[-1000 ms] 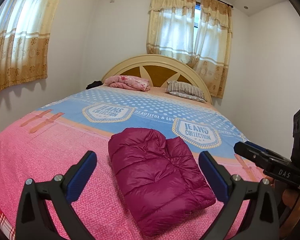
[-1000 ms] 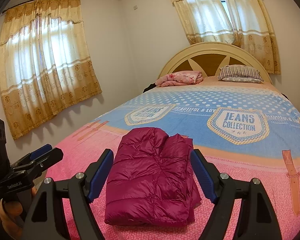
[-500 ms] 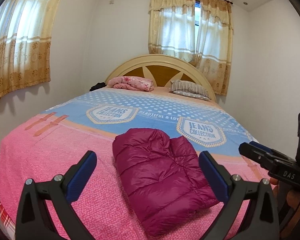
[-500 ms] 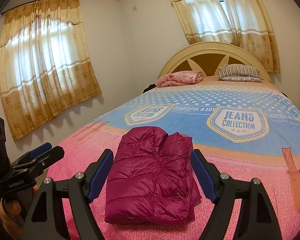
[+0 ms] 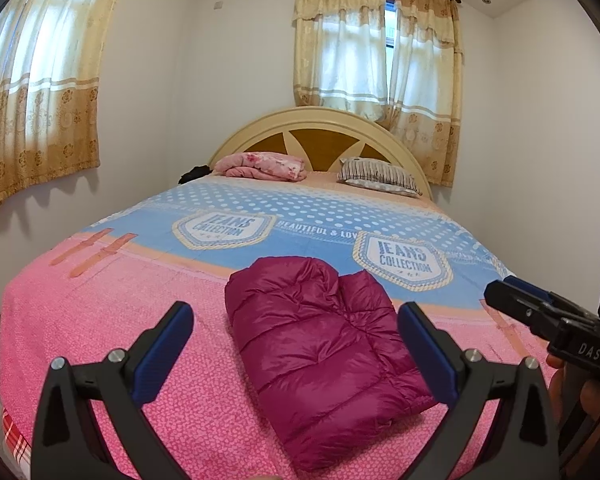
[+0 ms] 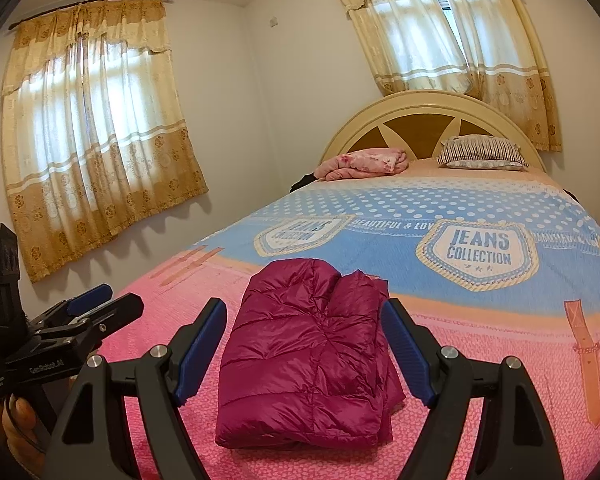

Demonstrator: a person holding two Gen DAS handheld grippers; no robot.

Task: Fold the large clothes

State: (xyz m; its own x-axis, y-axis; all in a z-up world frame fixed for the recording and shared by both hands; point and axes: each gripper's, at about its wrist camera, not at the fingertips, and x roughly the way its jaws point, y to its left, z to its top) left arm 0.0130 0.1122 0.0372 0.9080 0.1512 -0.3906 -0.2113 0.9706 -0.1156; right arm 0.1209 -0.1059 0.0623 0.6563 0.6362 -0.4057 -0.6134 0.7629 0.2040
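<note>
**Jacket lay folded, both grippers off it**

On the pink near end of the bed [image 5: 100, 320], a maroon puffer jacket [image 5: 320, 344] lay as a compact rectangular bundle, its quilted layers stacked and its edges fairly even. From the right wrist view the jacket [image 6: 308, 356] showed a rounded fold at its near edge and a few loose layers peeking out along its right side.

The left gripper [image 5: 296, 340] hung above the bedspread with its blue-padded fingers spread wide, the jacket seen between them but farther off and untouched. The right gripper [image 6: 304, 344] was likewise spread wide, pads clear of the cloth, nothing held. Each gripper appeared at the edge of the other's view, the right gripper [image 5: 540, 312] beside the bed's right side and the left gripper [image 6: 84, 312] near its left, both with nothing in them.

Judging from this, the folding looked essentially done: sleeves and body seemed tucked in, and no part trailed across the bed. What might have remained was only a tidy of the loose right edge, or moving on to another garment. No other unfolded large garment was visible; a pink blanket [image 5: 260, 164] and a striped pillow [image 5: 376, 174] sat by the headboard [image 5: 320, 128], well apart from the jacket.
</note>
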